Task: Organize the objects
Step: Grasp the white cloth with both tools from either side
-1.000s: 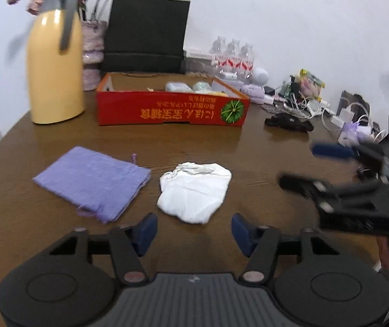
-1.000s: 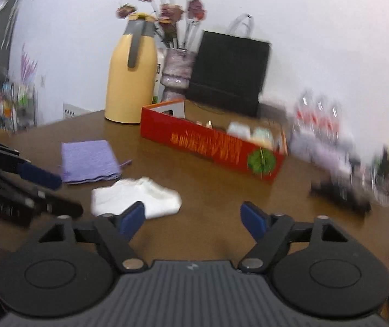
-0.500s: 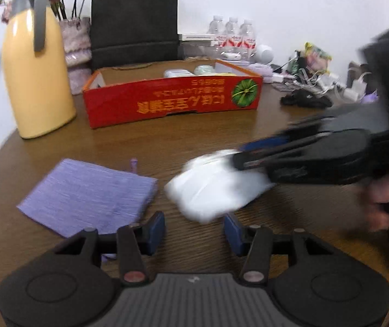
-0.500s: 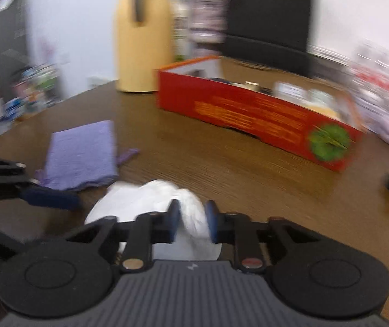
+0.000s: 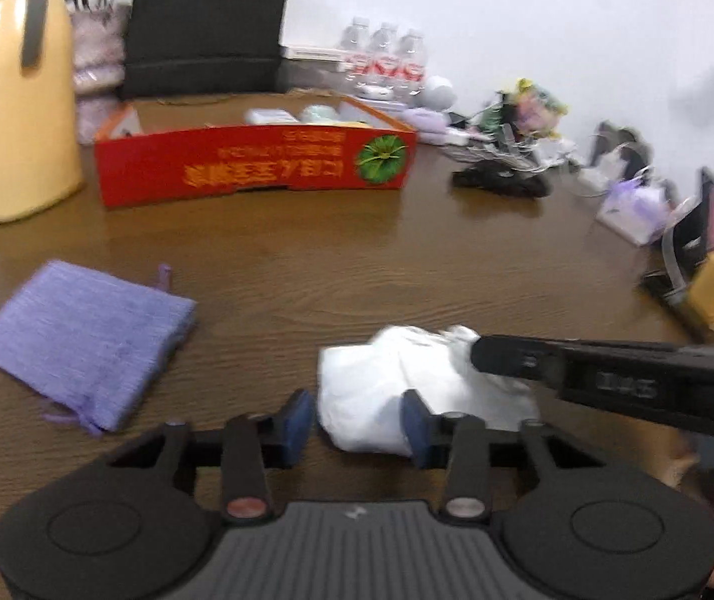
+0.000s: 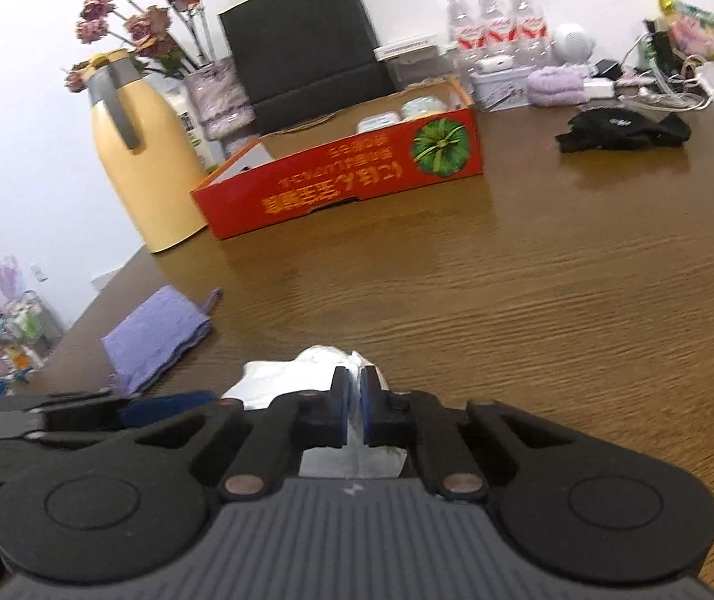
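A crumpled white cloth (image 5: 382, 390) (image 6: 286, 385) lies on the brown wooden table (image 5: 357, 260) near its front. My right gripper (image 6: 354, 402) is shut on a pinched fold of it. In the left wrist view it reaches in from the right, its black tip (image 5: 479, 355) on the cloth's right side. My left gripper (image 5: 357, 422) has its jaws closing around the cloth's near left corner. The right pad sits against the fabric; the left pad stands just off it. A flat purple cloth (image 5: 81, 340) (image 6: 156, 345) lies to the left, untouched.
A red cardboard box (image 5: 256, 165) (image 6: 346, 175) holding small items stands behind. A yellow thermos (image 5: 16, 115), a flower vase and a black paper bag (image 5: 206, 25) are at the back left. Water bottles, cables and a black object (image 5: 499, 182) crowd the back right.
My right gripper swung in from the right, rolled and shut on the white cloth, bunching it. My left gripper's jaws narrowed and moved closer to the cloth's near corner.
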A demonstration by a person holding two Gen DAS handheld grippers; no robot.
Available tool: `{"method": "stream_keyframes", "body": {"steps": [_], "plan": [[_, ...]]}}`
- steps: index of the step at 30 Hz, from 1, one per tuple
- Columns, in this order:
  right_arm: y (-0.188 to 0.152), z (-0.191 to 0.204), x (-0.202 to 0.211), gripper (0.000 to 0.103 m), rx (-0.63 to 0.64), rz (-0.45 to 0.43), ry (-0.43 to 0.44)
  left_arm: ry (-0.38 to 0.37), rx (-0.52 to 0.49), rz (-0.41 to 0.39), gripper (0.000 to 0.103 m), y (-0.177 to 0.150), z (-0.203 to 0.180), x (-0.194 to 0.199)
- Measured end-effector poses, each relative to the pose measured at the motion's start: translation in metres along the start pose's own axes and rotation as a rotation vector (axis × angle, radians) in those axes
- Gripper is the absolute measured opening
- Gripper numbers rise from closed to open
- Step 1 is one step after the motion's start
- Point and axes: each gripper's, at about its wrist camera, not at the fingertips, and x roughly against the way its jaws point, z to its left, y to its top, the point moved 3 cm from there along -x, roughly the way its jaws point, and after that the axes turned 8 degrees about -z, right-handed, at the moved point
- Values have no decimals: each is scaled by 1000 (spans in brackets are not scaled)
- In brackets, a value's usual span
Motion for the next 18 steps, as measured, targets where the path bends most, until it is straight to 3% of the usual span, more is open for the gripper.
{"method": "stream_keyframes", "body": {"steps": [2, 6, 8, 12, 18], "plan": [[-2, 8, -1, 7, 49, 11, 5, 18, -44, -5, 28, -2, -5, 3], [-13, 36, -3, 9, 351, 20, -53, 28, -66, -5, 27, -6, -8, 8], [-14, 43, -4, 10, 432, 21, -72, 28, -70, -6, 27, -7, -9, 7], [-2, 35, 1, 19, 477, -37, -183, 30, -67, -7, 26, -6, -9, 6], [-5, 32, -2, 23, 481, -11, -140, 28, -61, -12, 26, -6, -10, 4]]}}
